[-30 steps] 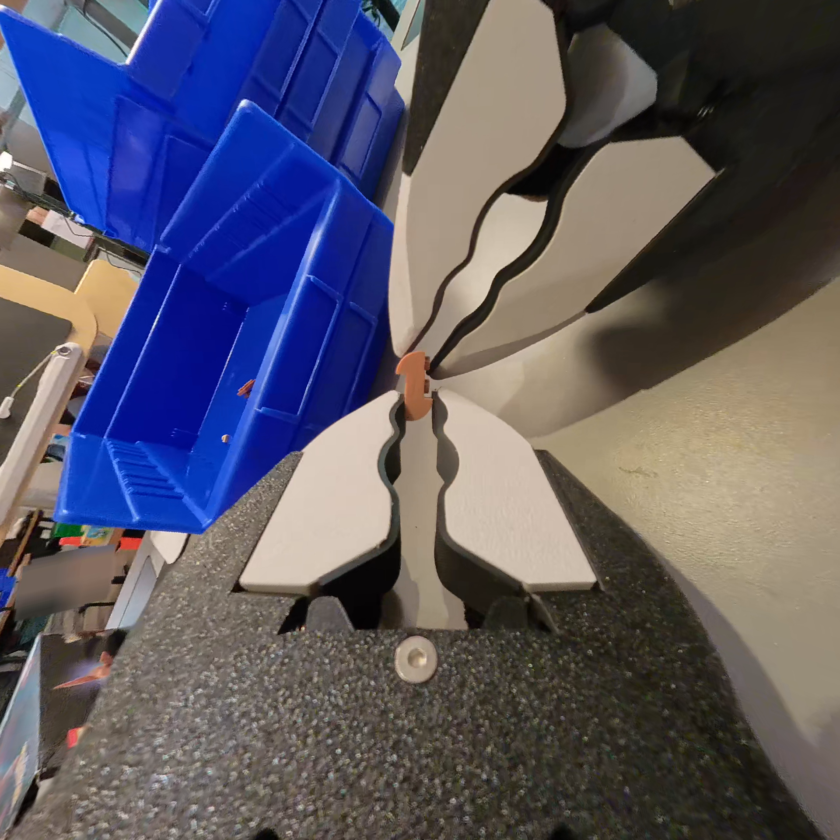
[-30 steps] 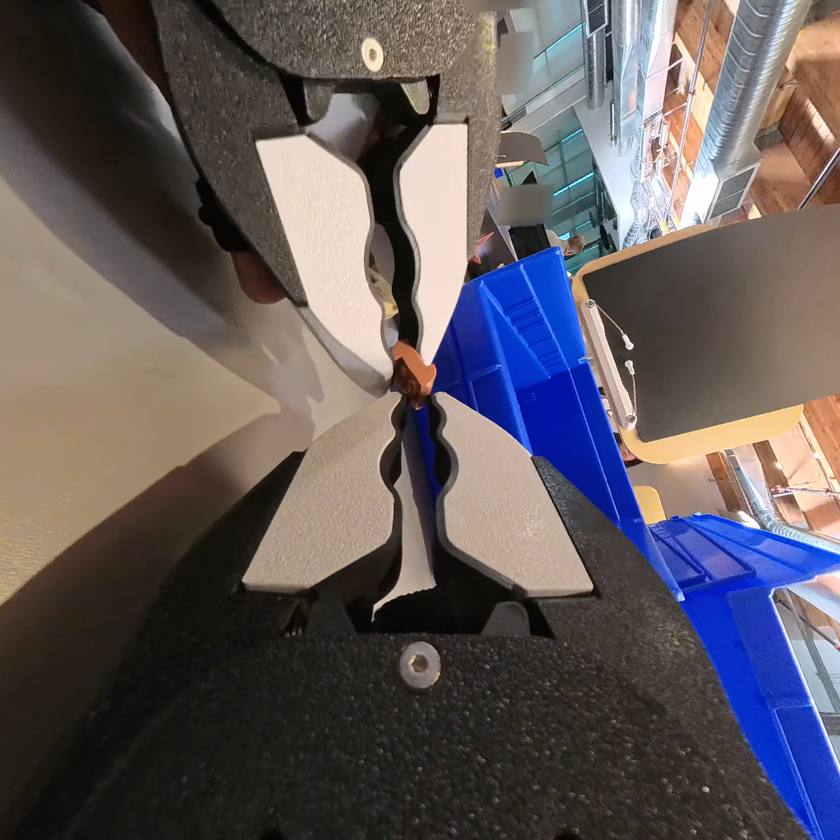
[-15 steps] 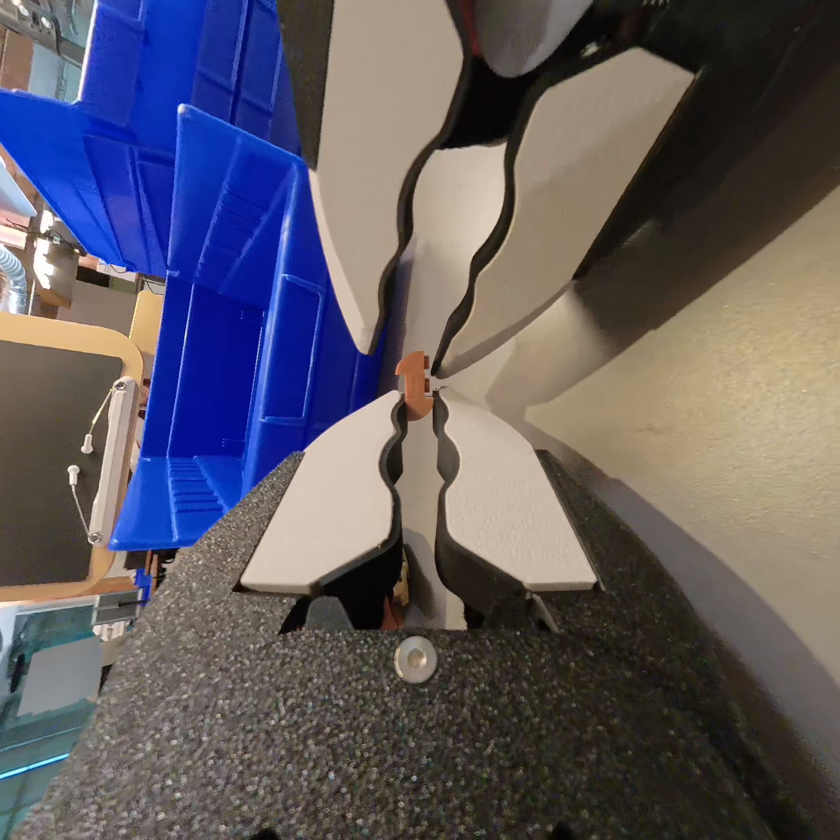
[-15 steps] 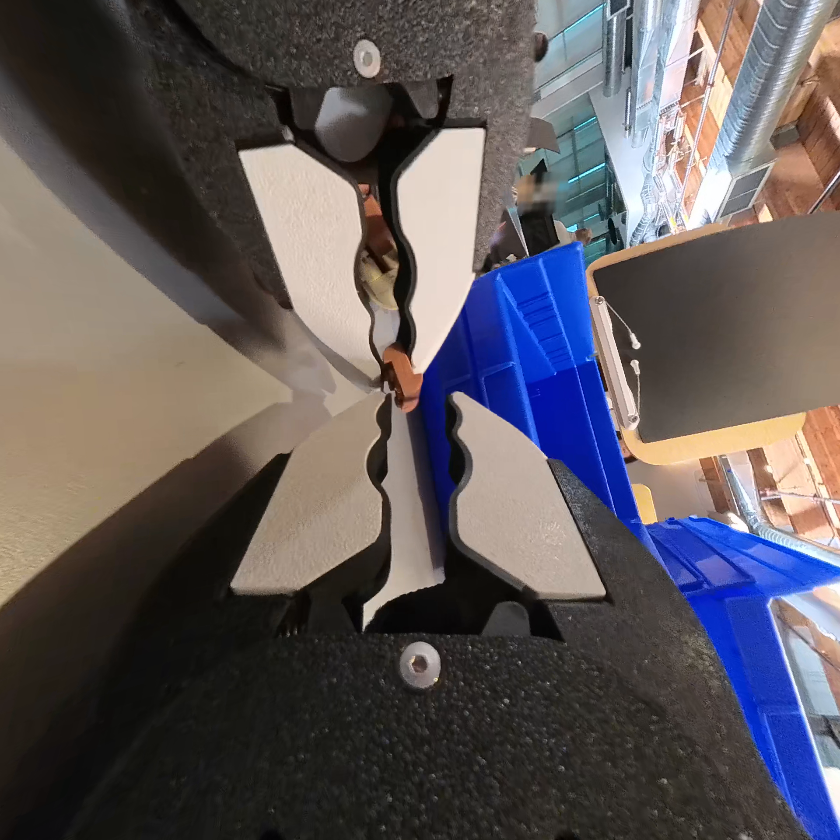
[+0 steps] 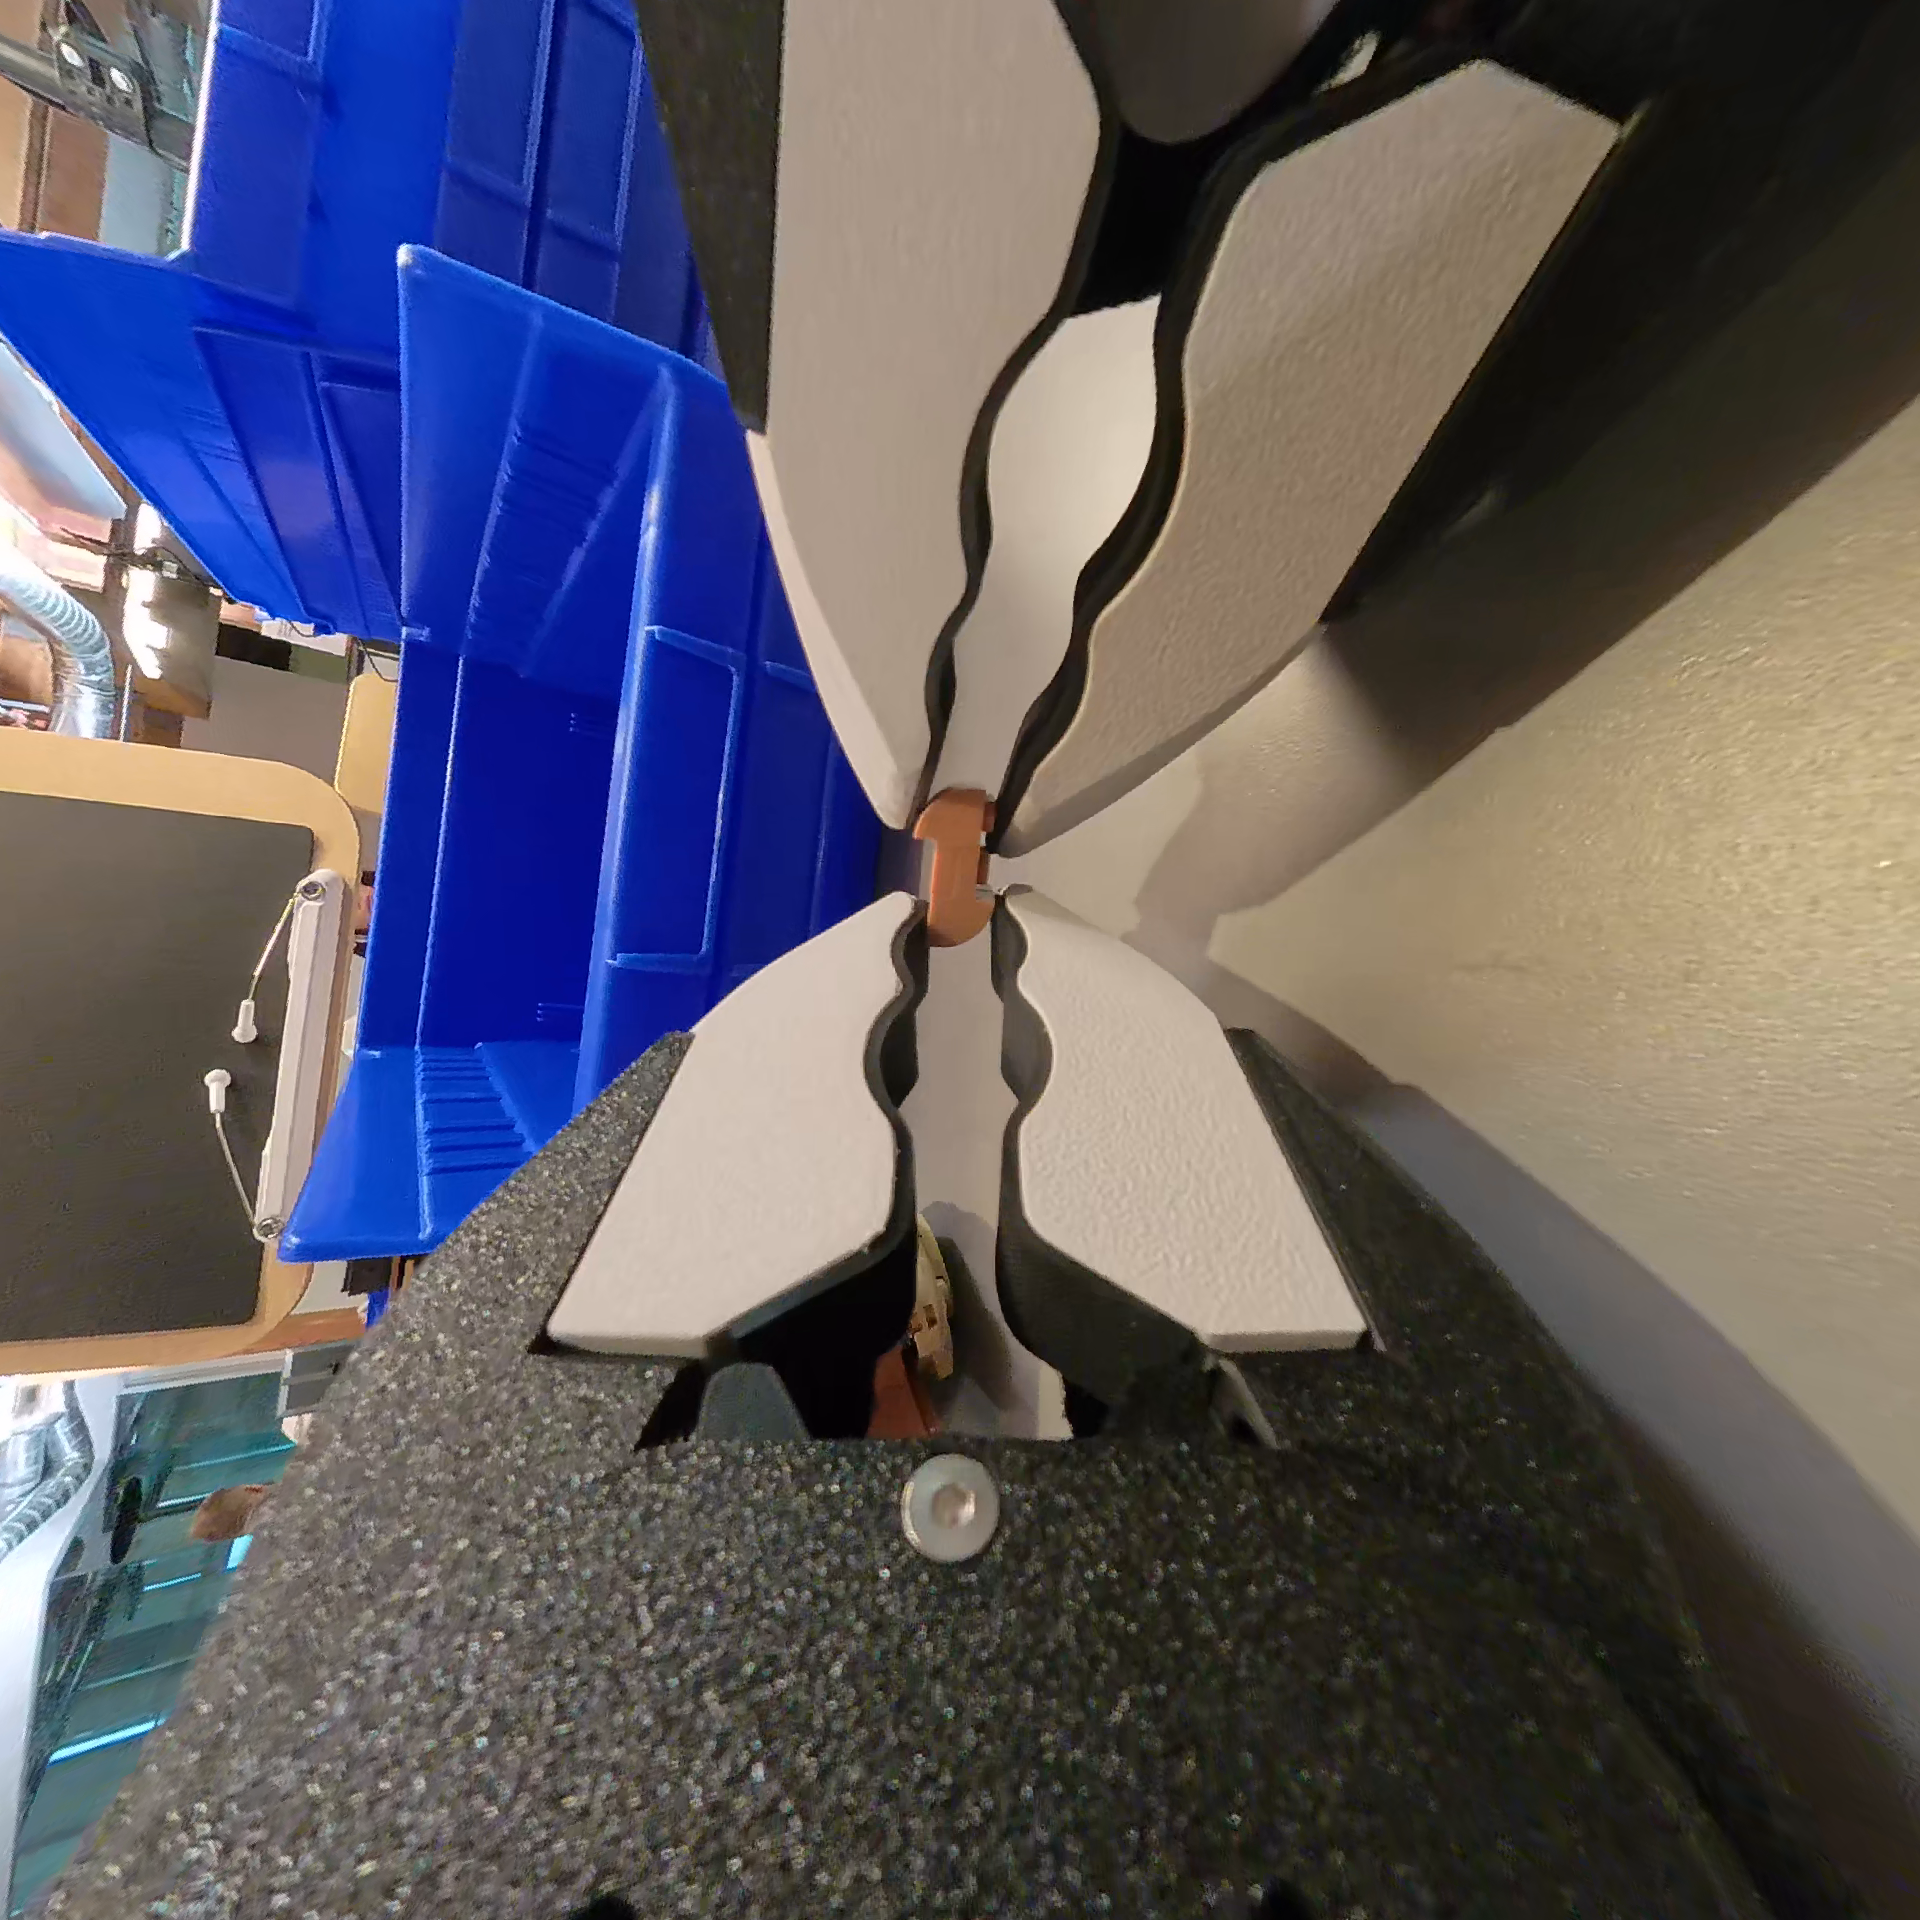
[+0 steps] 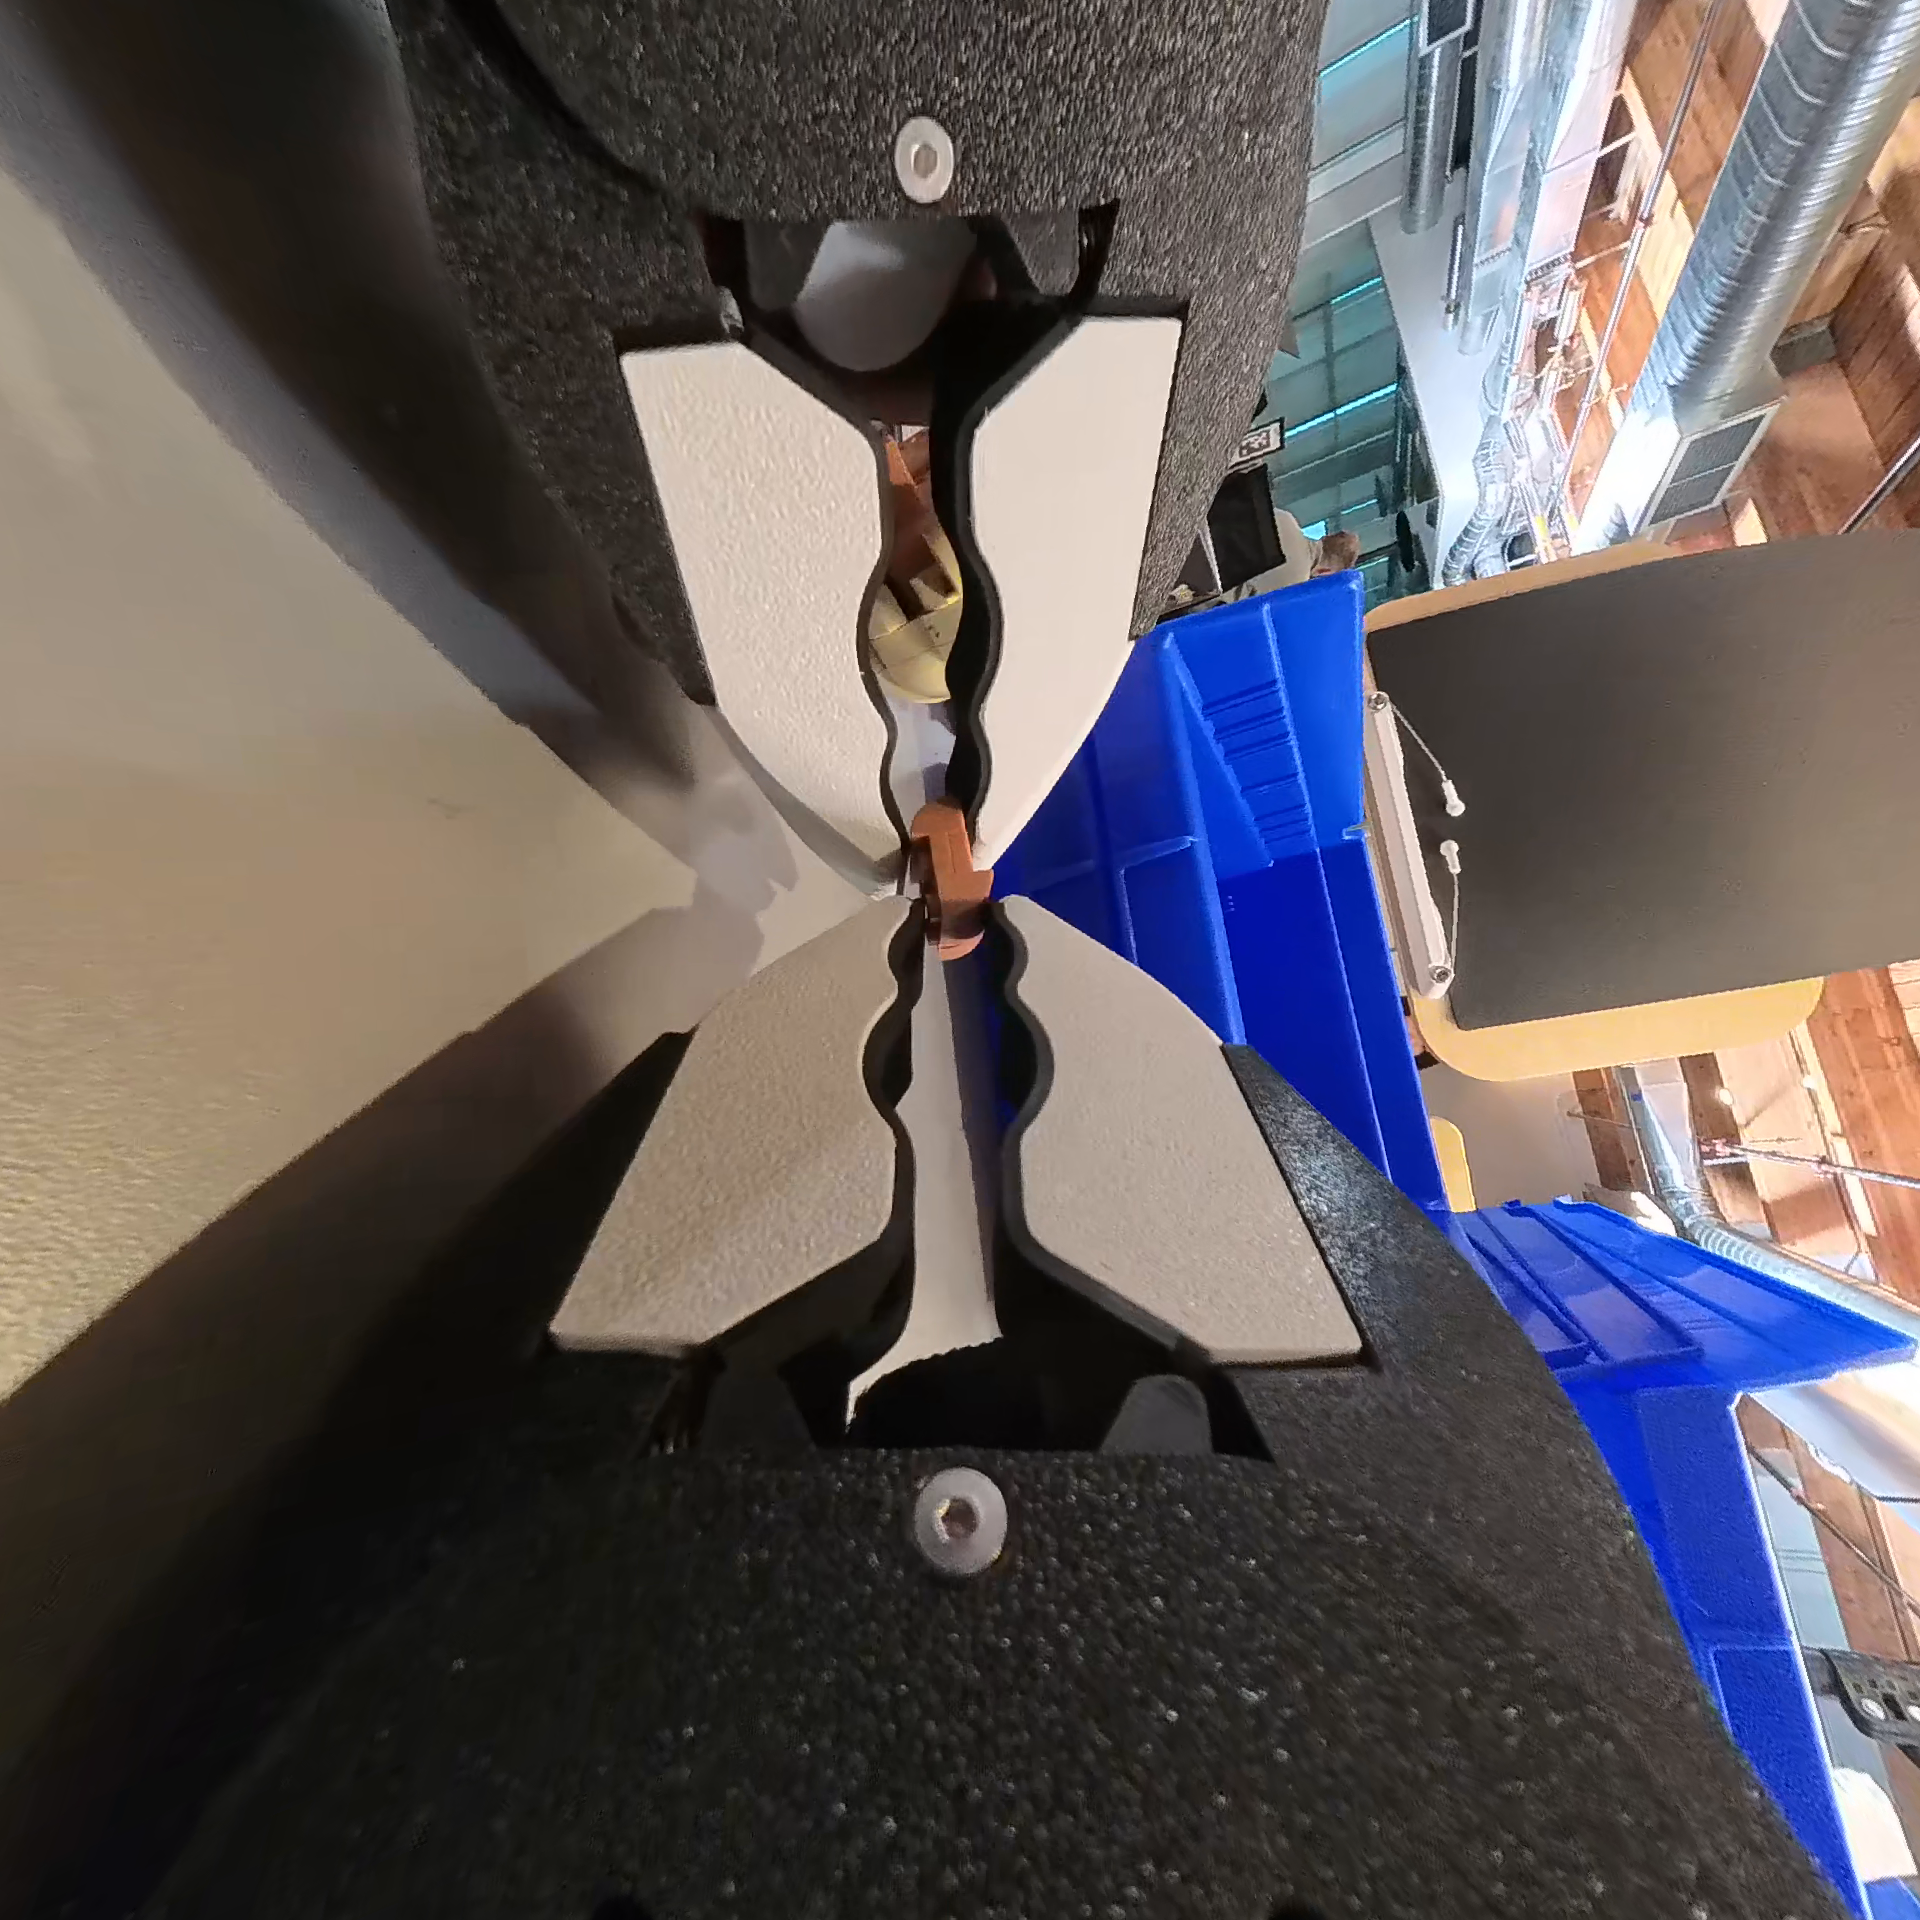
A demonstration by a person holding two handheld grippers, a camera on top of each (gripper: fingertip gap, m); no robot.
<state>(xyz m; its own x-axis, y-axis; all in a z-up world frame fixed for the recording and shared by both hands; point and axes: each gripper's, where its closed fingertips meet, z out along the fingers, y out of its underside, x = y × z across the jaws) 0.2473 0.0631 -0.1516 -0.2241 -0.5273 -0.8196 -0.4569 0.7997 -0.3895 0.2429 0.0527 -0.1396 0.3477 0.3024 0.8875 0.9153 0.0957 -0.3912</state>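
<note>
Between the two sets of fingertips, held tip to tip in mid-air above the pale worktop (image 5: 1621,935), sits a small copper-brown plastic piece (image 5: 951,868), and you have it pinched at both ends. Your left gripper (image 5: 956,914) is narrowed onto its rounded end, pads pressing either side, while your right gripper (image 6: 948,914) comes in head-on from the opposite direction and clamps the other end, its jaws equally narrow. From the right wrist view the piece looks like two interlocking halves (a stepped seam runs along it), which would explain the opposed grip: each gripper seems to own one half, so the halves can be pushed together or drawn apart along a shared line. Keeping the fingers nose to nose leaves only a short bare span of the piece, which limits twisting. Alongside the grippers, at the worktop's edge, stand blue plastic bins (image 5: 540,727), stacked and open-fronted, with a black-topped table (image 6: 1662,769) beyond them.
</note>
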